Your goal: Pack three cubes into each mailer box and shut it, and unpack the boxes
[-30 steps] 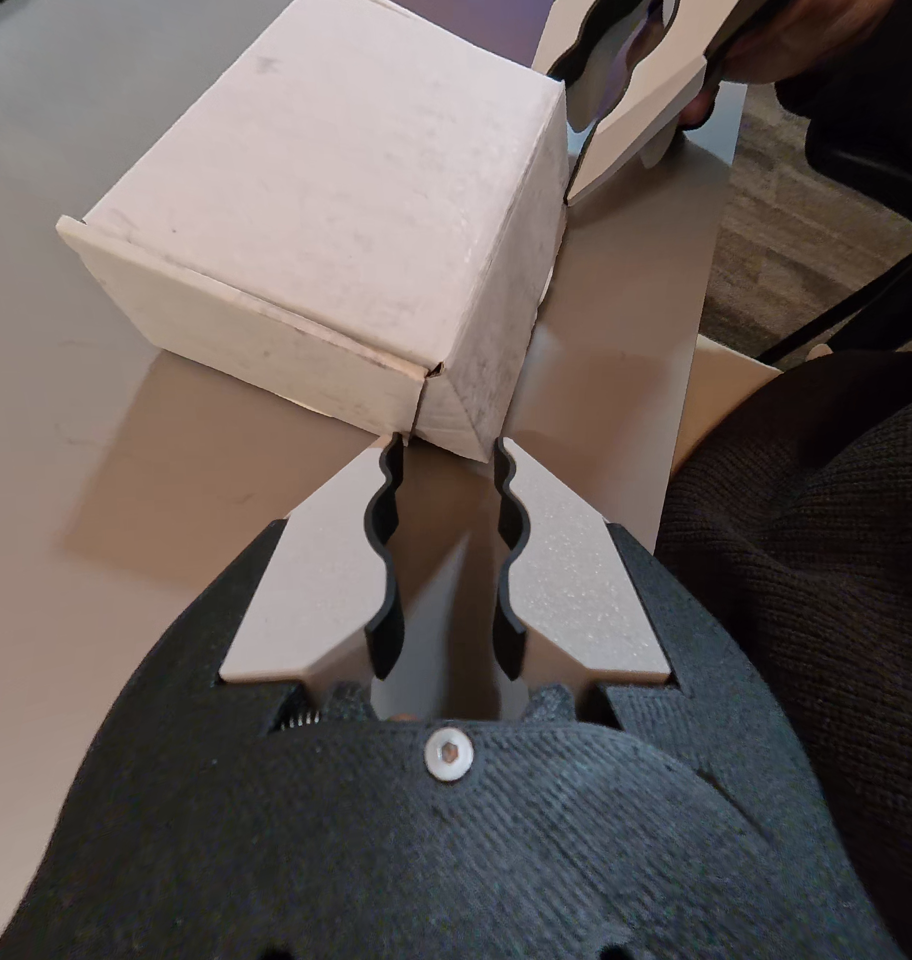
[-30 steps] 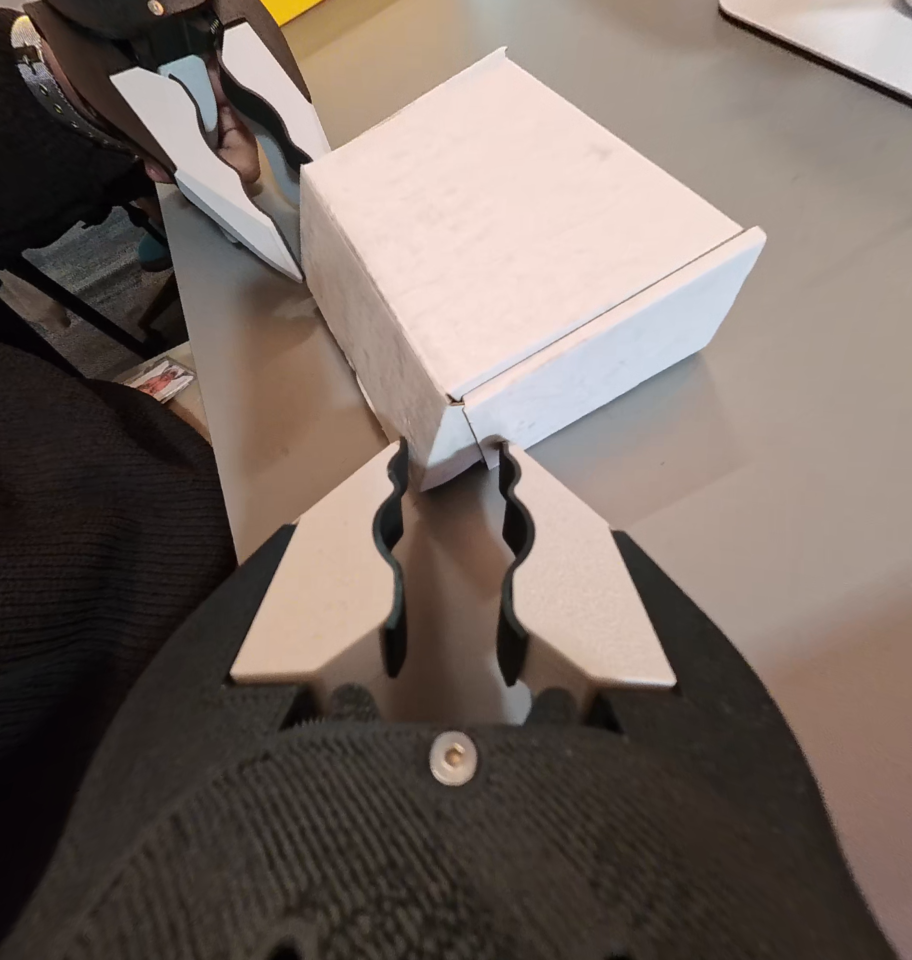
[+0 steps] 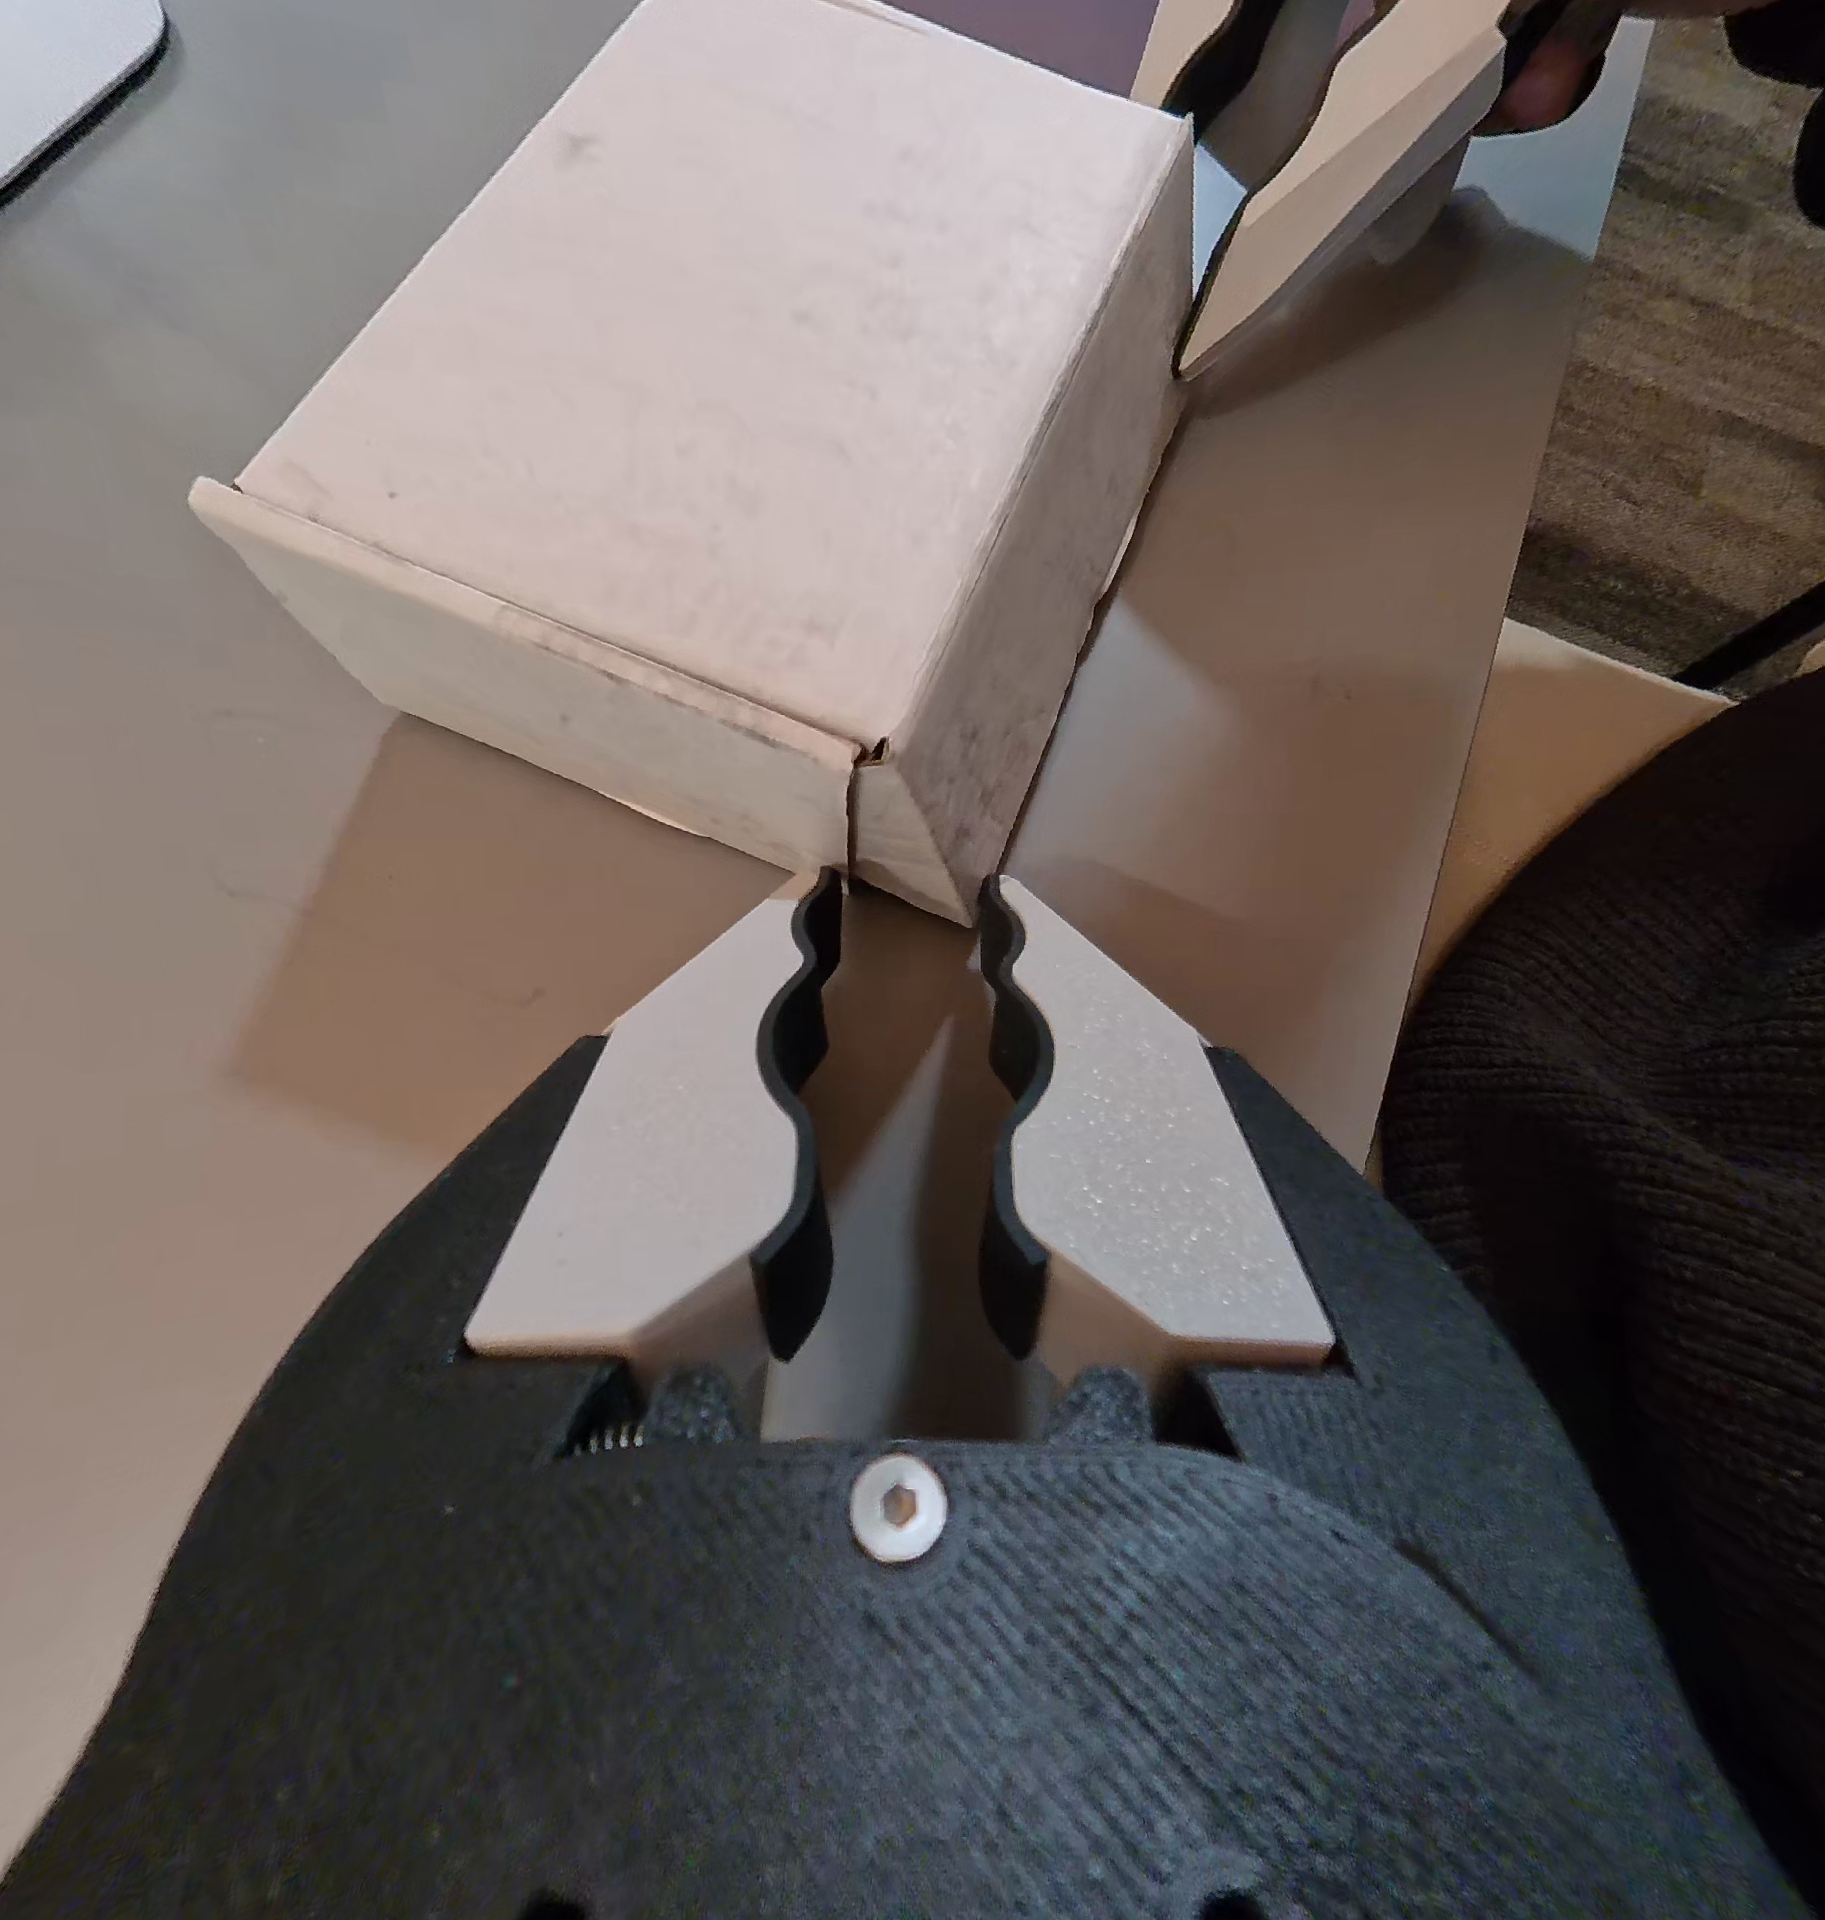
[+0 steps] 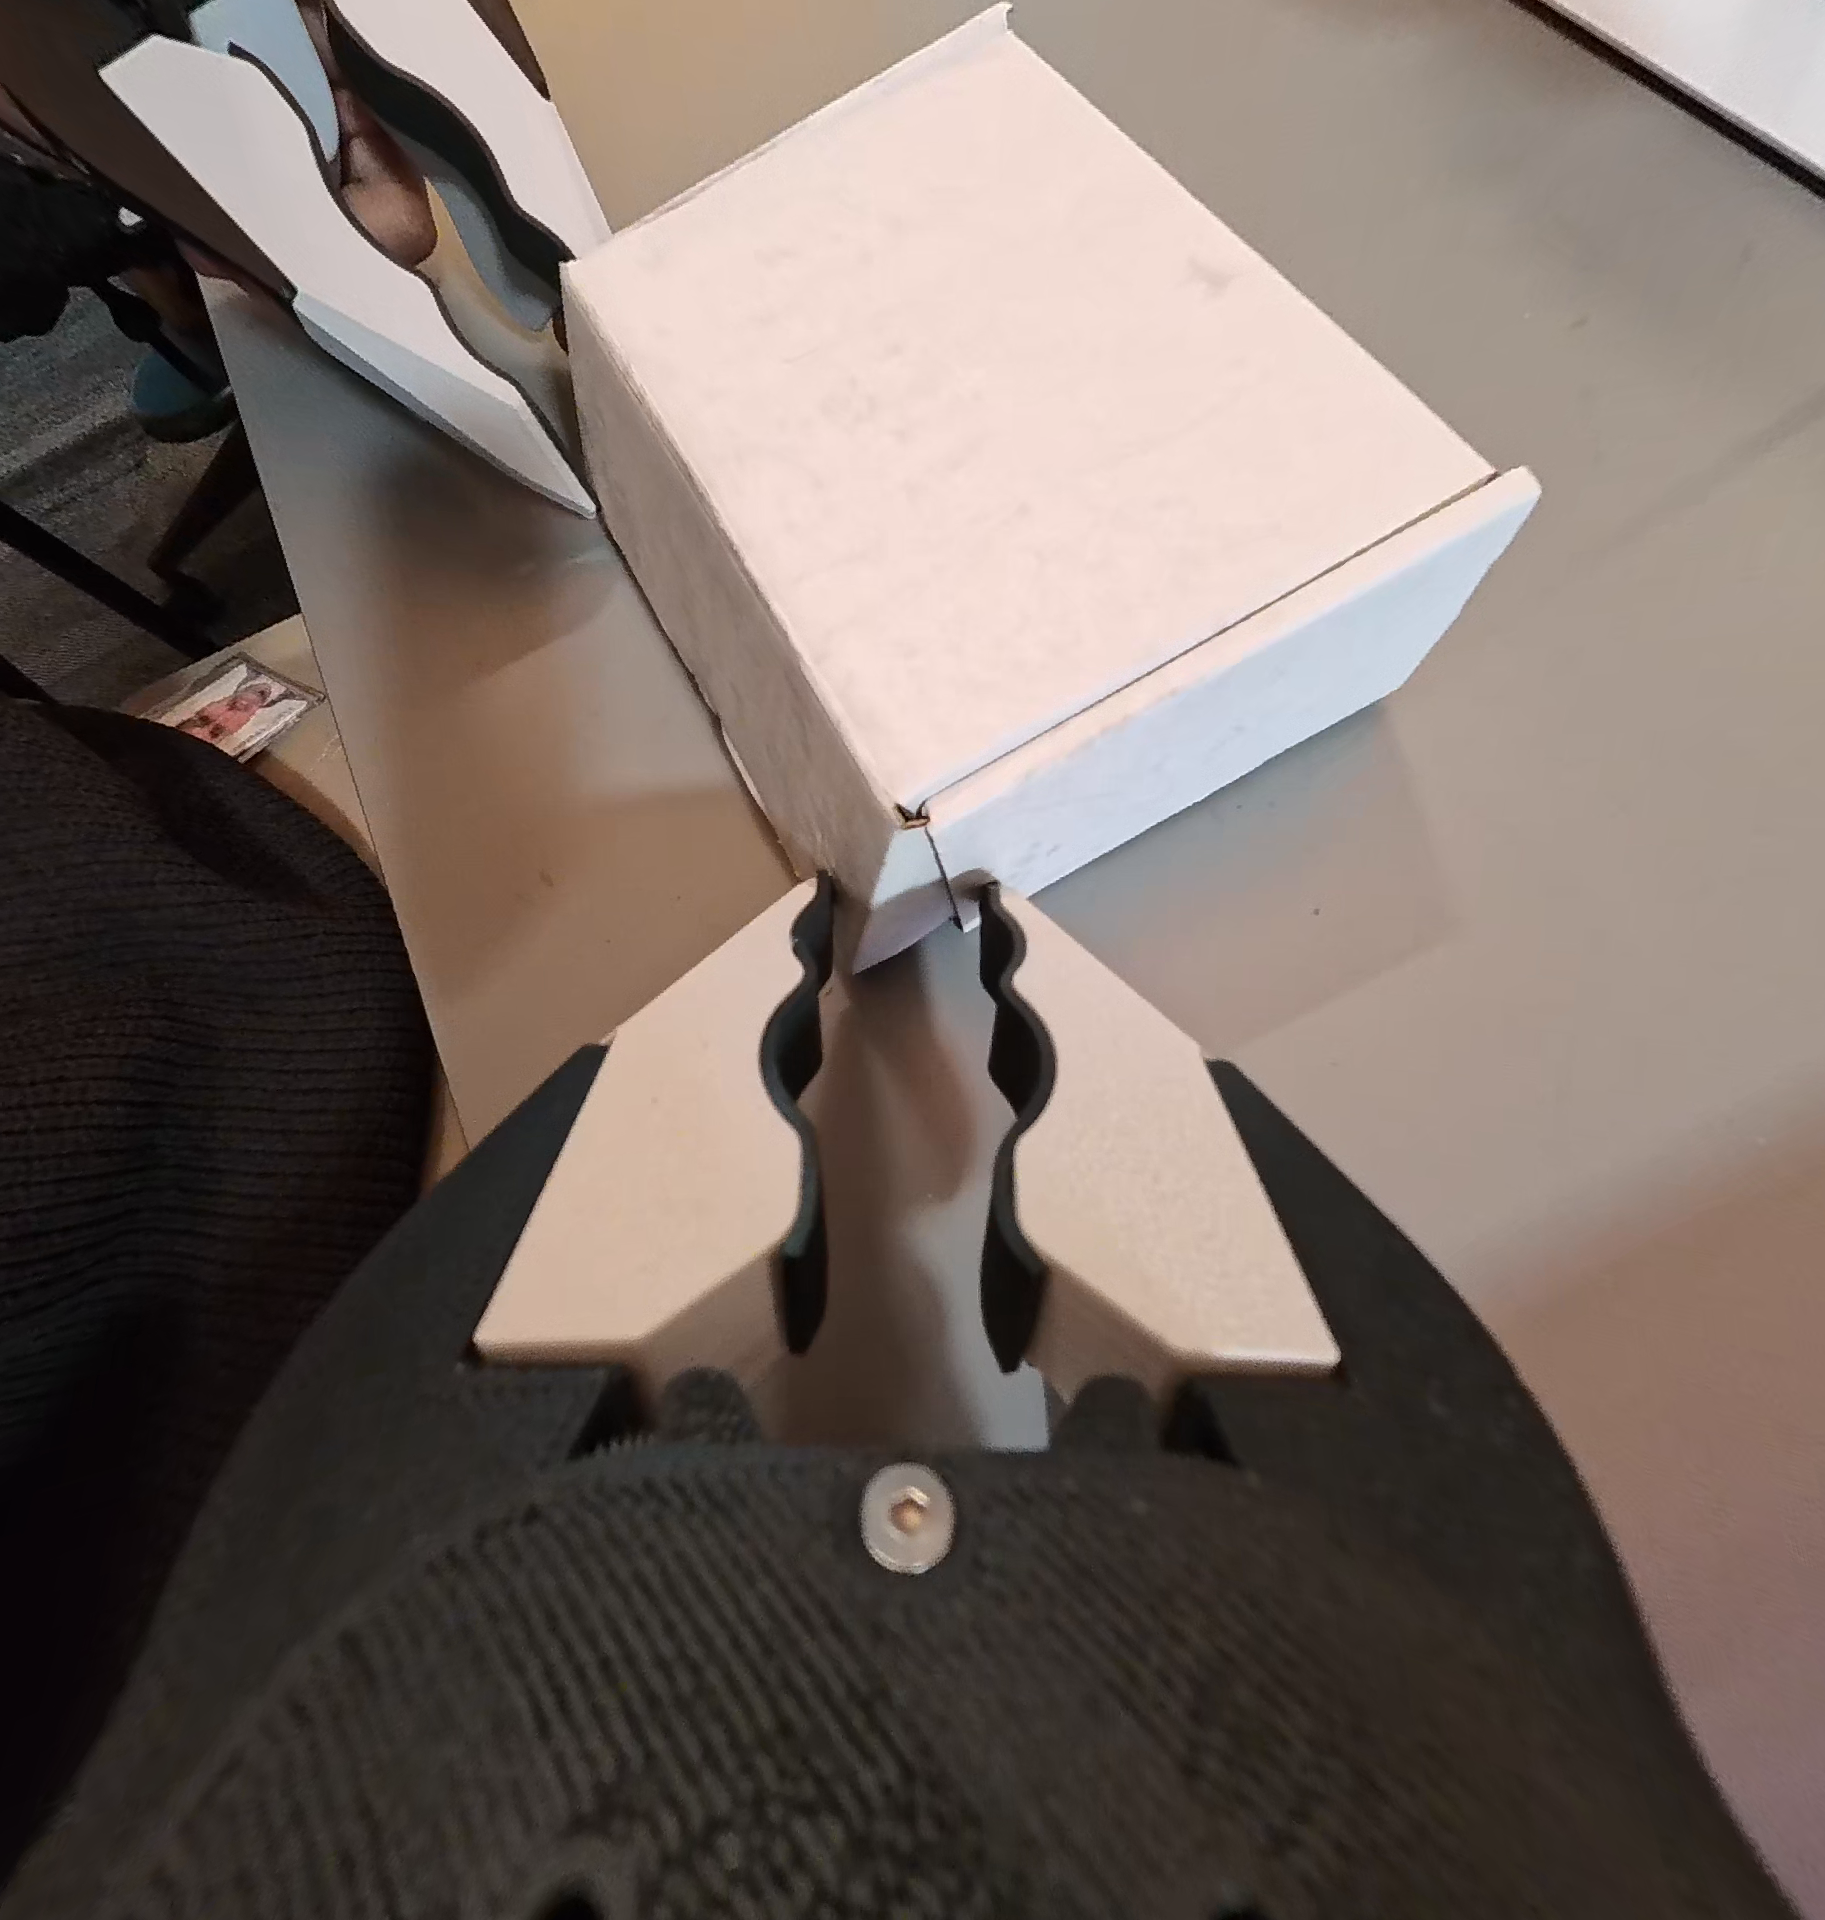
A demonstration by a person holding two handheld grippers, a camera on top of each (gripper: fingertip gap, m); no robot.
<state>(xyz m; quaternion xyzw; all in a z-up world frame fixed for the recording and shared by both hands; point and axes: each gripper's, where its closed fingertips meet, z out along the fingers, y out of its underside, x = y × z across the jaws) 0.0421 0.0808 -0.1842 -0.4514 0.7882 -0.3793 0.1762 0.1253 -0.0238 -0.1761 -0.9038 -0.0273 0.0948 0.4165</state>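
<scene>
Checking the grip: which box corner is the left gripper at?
The mailer box's nearest corner, beside the flap seam, at the left gripper's tips. The right gripper meets the far corner; the corner with the jutting lip stands free.

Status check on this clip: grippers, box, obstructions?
Left gripper open, tips at one near corner of the mailer box. Right gripper open, at the other near corner. Box shut, flat on the table. Nothing in the way.
</scene>
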